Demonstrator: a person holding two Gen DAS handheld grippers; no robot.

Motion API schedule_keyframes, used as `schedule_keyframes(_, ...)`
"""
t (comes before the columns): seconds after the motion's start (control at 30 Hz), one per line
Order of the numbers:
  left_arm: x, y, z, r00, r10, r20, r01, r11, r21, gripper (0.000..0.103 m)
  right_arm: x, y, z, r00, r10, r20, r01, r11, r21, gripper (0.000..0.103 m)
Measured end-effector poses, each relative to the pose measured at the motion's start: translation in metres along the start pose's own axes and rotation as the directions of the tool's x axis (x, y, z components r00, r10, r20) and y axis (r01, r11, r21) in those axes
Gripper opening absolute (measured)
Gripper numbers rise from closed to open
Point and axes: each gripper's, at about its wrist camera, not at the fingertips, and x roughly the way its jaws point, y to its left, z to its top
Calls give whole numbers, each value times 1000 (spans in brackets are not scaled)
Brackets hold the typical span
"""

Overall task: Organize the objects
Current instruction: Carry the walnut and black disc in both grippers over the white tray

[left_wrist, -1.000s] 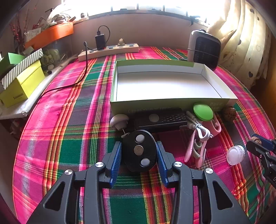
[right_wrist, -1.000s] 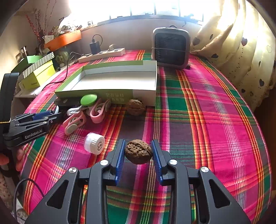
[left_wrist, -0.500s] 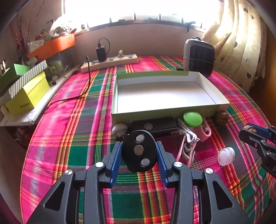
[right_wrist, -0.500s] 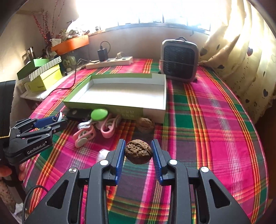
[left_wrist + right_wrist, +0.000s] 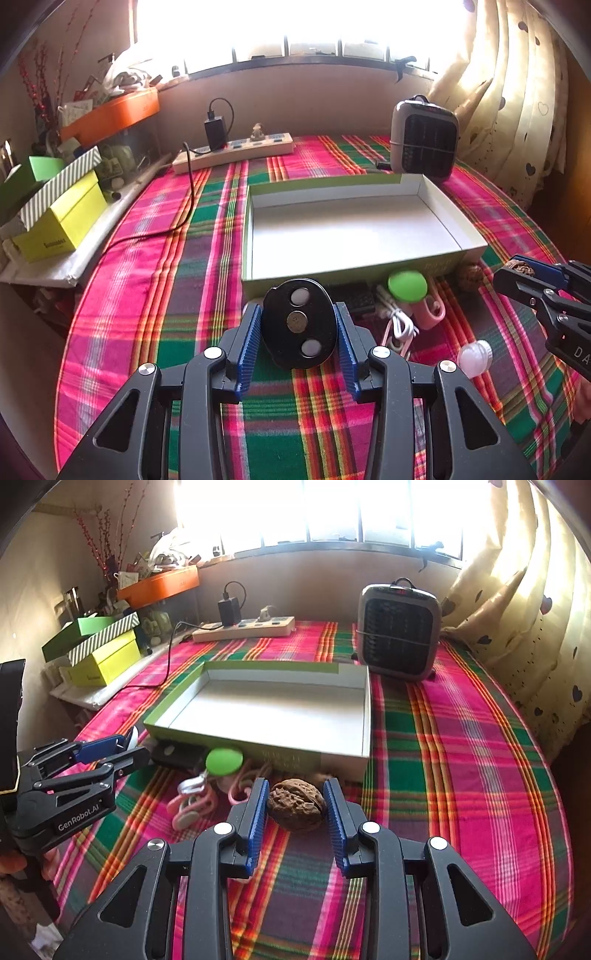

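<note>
Now both grippers carry their pick clear of the tablecloth [image 5: 155,295], short of the tray's [image 5: 458,236] near edge. On the left, the left gripper [image 5: 298,334] clamps a black disc [image 5: 298,325]; the right gripper [image 5: 295,812] pinches a walnut [image 5: 295,805]. Next, each load likely needs lifting over the rim and releasing inside.

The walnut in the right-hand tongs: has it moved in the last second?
Yes. The walnut has been carried up and toward the open box, whose front wall now sits just behind it.
</note>
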Motion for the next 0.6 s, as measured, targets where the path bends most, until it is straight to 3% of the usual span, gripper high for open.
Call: schedule_keyframes(0.6,15,5,47,999,-44,16,44,999,-4,37,15,6,52,999,20,38,-18,999,-50,32)
